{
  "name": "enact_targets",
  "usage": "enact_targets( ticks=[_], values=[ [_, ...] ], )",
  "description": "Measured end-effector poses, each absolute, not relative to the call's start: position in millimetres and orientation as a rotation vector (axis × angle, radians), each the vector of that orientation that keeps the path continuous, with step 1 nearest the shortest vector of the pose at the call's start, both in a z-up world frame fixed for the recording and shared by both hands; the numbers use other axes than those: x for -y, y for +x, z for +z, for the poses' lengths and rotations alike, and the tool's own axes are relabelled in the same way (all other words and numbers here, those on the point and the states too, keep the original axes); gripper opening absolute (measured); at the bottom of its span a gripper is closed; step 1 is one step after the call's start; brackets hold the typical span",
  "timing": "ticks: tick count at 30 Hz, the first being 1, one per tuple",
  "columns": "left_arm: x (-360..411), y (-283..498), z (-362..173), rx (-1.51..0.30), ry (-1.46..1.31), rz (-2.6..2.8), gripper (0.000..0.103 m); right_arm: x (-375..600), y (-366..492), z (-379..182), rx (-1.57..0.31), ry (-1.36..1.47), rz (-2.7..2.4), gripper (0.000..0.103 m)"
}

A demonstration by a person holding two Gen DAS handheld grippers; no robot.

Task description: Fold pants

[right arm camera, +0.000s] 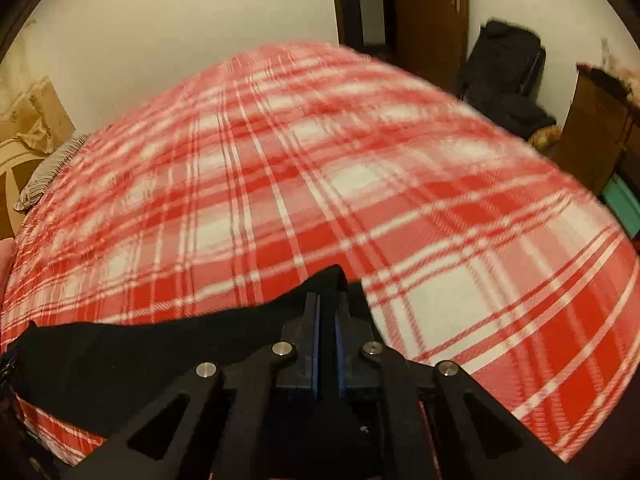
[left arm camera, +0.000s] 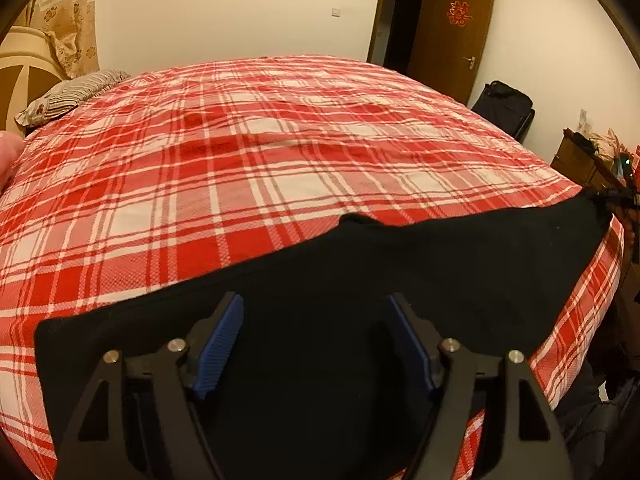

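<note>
The black pants lie spread along the near edge of the bed, on its red plaid sheet. The left tongs hover over the pants with their blue pads wide apart, holding nothing. The right tongs are clamped on a raised corner of the pants. A striped pillow lies at the far left.

the plaid bed is smeared by motion blur in the right wrist view; the black pants are cut off by the lower edge of the left wrist view, their near part hidden behind the fingers; cloth folds are lost in the uniform black; the pillow is blurred.
</note>
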State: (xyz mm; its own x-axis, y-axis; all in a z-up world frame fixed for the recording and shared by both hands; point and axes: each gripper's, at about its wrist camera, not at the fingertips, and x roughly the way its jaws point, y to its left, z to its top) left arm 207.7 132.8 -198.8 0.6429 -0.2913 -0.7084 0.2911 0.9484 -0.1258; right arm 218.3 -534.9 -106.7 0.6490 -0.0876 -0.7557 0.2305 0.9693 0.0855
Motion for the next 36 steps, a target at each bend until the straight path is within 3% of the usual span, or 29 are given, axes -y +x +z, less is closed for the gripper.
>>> enact_targets(
  ticks=[7,10,13,14,20,23,24,28,36],
  values=[
    [-132.3,206.9,-205.3,-0.826,-0.014,-0.333,0.076,549.8,225.5,-133.6,-0.934,0.15,-0.232,0.003],
    [-126.8,201.4,-200.8,-0.822,0.013,-0.342,0.076,550.0,217.4,-131.2,-0.926,0.14,-0.255,0.009],
    [-110.4,196.2,-191.1,-0.801,0.055,-0.392,0.076,545.6,198.8,-116.9,-0.886,0.127,-0.276,0.05],
    [-101.2,194.5,-186.6,-0.79,0.07,-0.421,0.076,545.6,190.8,-111.1,-0.87,0.15,-0.264,0.052],
    [-12.6,186.9,-168.8,-0.744,0.213,-0.666,0.076,545.2,149.3,-100.4,-0.839,0.28,-0.228,0.051],
    [40.7,180.1,-167.3,-0.73,0.294,-0.802,0.076,543.1,142.3,-109.4,-0.85,0.305,-0.219,0.028],
    [57.5,178.0,-168.2,-0.733,0.311,-0.847,0.076,543.1,142.3,-111.7,-0.853,0.302,-0.225,0.027],
    [118.9,174.3,-176.7,-0.754,0.368,-0.975,0.063,544.8,138.8,-120.1,-0.851,0.287,-0.237,0.027],
    [199.2,172.8,-176.8,-0.752,0.389,-1.096,0.055,548.9,138.4,-125.9,-0.828,0.311,-0.223,0.027]
  ],
)
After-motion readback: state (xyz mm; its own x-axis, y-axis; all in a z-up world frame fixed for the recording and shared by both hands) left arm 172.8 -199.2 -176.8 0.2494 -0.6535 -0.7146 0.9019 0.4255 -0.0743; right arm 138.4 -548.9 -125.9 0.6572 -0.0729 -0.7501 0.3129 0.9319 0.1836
